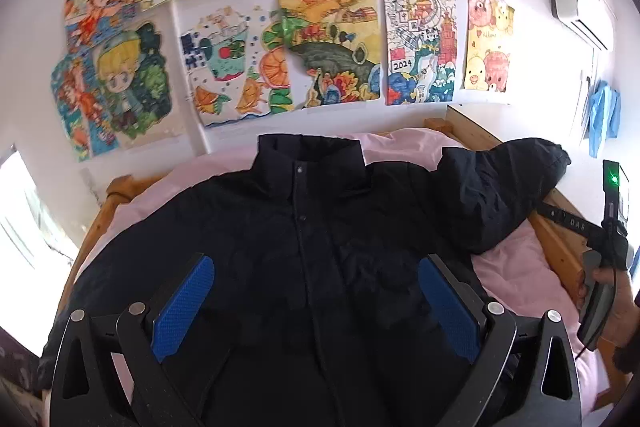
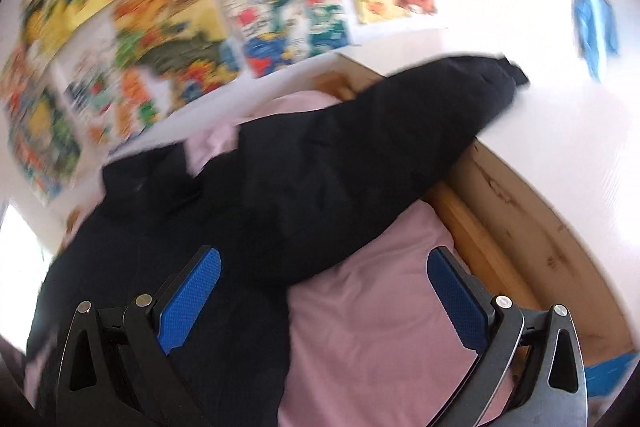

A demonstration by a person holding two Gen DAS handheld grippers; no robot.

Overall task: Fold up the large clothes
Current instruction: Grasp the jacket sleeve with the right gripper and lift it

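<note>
Your right gripper [image 2: 324, 299] is spread wide, holding nothing, above a pink sheet [image 2: 372, 327]. A dark jacket [image 2: 240, 195] lies ahead, its sleeve [image 2: 432, 107] stretching toward the wooden bed frame [image 2: 532, 227]. The picture is blurred.

Hidden or unclear, as I see it from my station:
- Black jacket [image 1: 304, 251]: my left wrist view cuts off its hem at the bottom edge, behind the left gripper [image 1: 316, 307]; the left sleeve end is lost at the lower left.
- Right wrist view: smeared throughout; the wall drawings [image 2: 224, 11] are unreadable.
- Sleeve cuff [image 2: 516, 71]: too blurred to tell whether it touches the wall.
- Right gripper [image 1: 600, 291]: only its body shows at the left view's right edge.
</note>
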